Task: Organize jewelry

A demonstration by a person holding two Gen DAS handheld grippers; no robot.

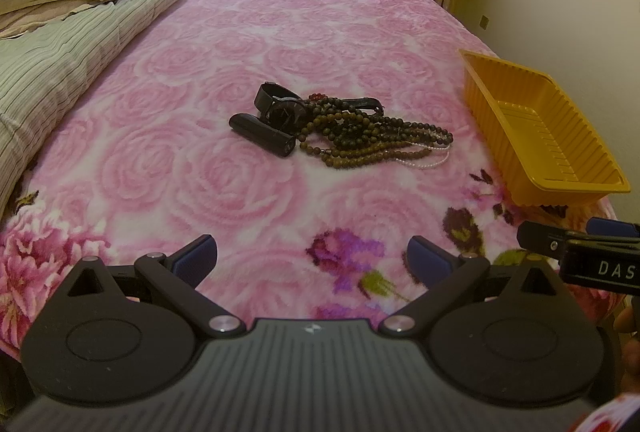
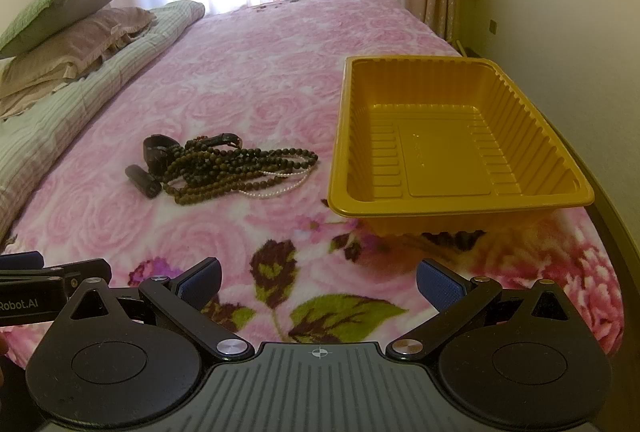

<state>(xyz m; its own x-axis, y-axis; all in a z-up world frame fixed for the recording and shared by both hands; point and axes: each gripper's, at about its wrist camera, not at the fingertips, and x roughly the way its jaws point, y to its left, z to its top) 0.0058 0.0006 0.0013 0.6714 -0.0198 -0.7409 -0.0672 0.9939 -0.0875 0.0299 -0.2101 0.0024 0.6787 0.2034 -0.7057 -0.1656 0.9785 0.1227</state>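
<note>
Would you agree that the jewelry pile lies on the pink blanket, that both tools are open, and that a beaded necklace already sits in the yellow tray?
Not quite: the yellow tray holds nothing, as the right wrist view shows. The beaded necklaces lie in the pile on the pink blanket. The left tool and right tool are both open.

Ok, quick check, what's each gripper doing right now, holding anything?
Left gripper: open, empty, above the pink blanket.
Right gripper: open, empty, facing the yellow tray.
</note>
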